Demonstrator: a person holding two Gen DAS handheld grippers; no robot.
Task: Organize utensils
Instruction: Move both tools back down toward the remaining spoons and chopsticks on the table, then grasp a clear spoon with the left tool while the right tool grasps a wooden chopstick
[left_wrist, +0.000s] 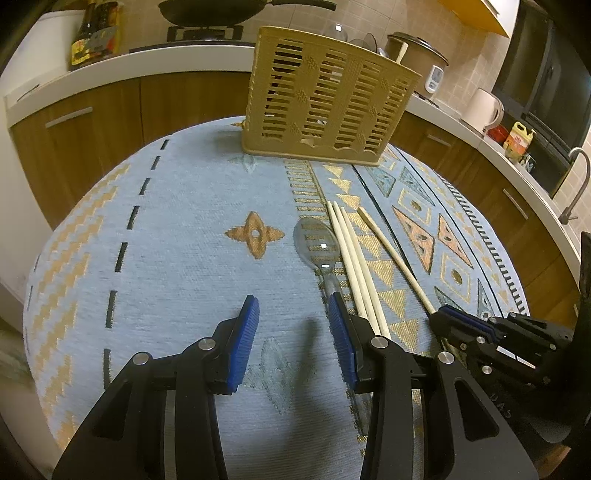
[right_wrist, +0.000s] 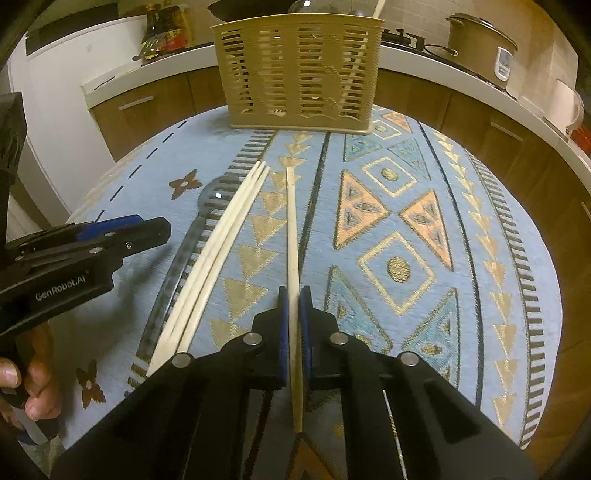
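Note:
A tan slotted utensil holder (left_wrist: 325, 103) (right_wrist: 299, 74) stands at the far side of the round table. A clear plastic spoon (left_wrist: 317, 245) (right_wrist: 212, 199) lies on the patterned cloth beside three pale chopsticks (left_wrist: 351, 254) (right_wrist: 218, 251). A single chopstick (right_wrist: 293, 229) (left_wrist: 395, 254) lies apart to their right. My right gripper (right_wrist: 294, 295) (left_wrist: 437, 314) is shut on this single chopstick near its thick end. My left gripper (left_wrist: 293, 310) (right_wrist: 147, 225) stands open over bare cloth, left of the spoon's handle, nothing between its blue pads.
The table's blue patterned cloth (left_wrist: 177, 236) has bare room on the left. Behind runs a kitchen counter (left_wrist: 147, 59) with bottles (left_wrist: 96, 33), a wok on a stove (left_wrist: 207, 14), a rice cooker (right_wrist: 480, 44), a kettle (left_wrist: 484, 107) and a tap (left_wrist: 576, 184). A hand (right_wrist: 33, 384) holds the left gripper.

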